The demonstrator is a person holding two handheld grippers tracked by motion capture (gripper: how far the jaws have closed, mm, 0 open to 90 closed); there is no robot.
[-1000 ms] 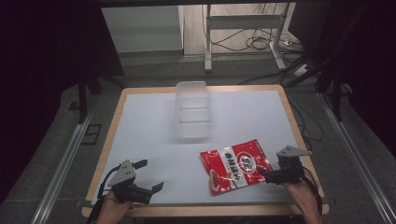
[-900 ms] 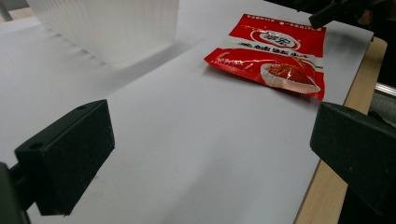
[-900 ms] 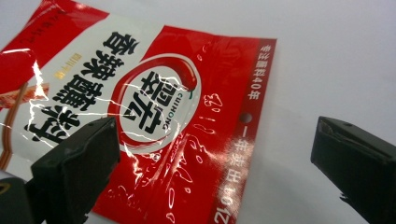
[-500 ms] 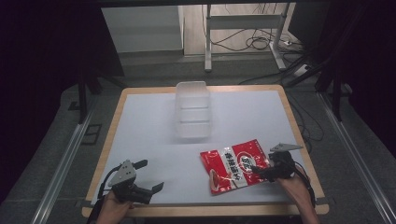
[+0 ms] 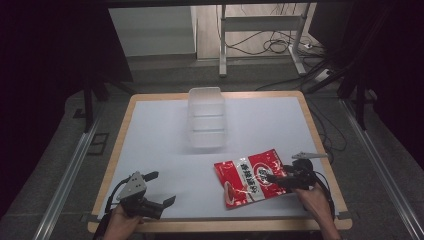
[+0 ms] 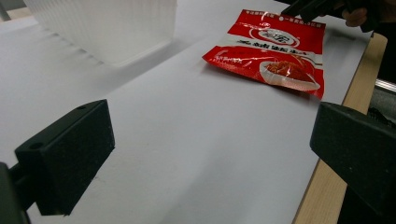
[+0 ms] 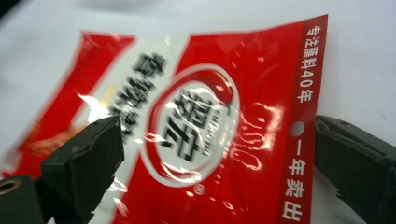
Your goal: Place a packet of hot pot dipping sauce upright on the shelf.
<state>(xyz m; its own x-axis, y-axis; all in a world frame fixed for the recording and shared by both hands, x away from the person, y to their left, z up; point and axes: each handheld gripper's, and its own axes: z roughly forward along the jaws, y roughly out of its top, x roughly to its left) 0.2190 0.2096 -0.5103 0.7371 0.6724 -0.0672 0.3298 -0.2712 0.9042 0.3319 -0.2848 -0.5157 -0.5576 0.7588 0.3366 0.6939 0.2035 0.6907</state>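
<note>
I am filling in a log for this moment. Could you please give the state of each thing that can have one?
Left tongs: open, holding nothing, low at the table's near left.
Right tongs: open, jaws on either side of the packet's end, not closed on it.
Packet: sealed, lying mostly flat on the table.
Box: upright, no lid, looks empty.

Count: one red packet (image 5: 252, 176) at 5 o'clock, one clear plastic box (image 5: 205, 118) at 12, two grippers, one table (image 5: 150, 145).
</note>
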